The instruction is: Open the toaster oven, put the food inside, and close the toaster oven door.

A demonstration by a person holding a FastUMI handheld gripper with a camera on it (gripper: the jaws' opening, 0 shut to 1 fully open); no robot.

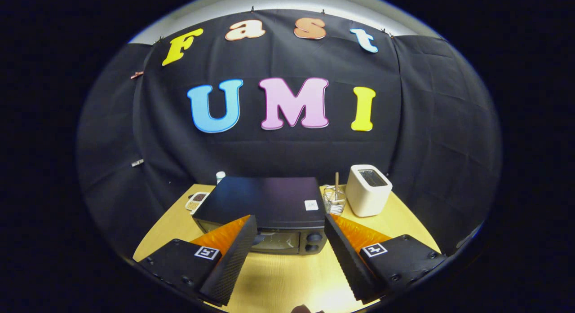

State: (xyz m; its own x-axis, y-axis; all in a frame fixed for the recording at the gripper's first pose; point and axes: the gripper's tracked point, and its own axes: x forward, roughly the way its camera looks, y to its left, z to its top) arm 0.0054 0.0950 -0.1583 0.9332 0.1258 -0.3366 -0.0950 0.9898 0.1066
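A black toaster oven [265, 200] sits on the wooden table [287, 277], just beyond my fingers. Its glass door [274, 240] faces me and is shut, with two round knobs [313, 242] to the right of it. My gripper [289, 234] is open, held above the table in front of the oven. The two black fingers [233, 254] stand wide apart, with nothing between them but the oven's front. I see no food between the fingers.
A white slot toaster [368, 189] stands at the back right of the table. Between it and the oven is a small wire basket [334, 200] holding a stick. Behind the oven's left corner lie a small dish [196, 200] and a white bottle [220, 176].
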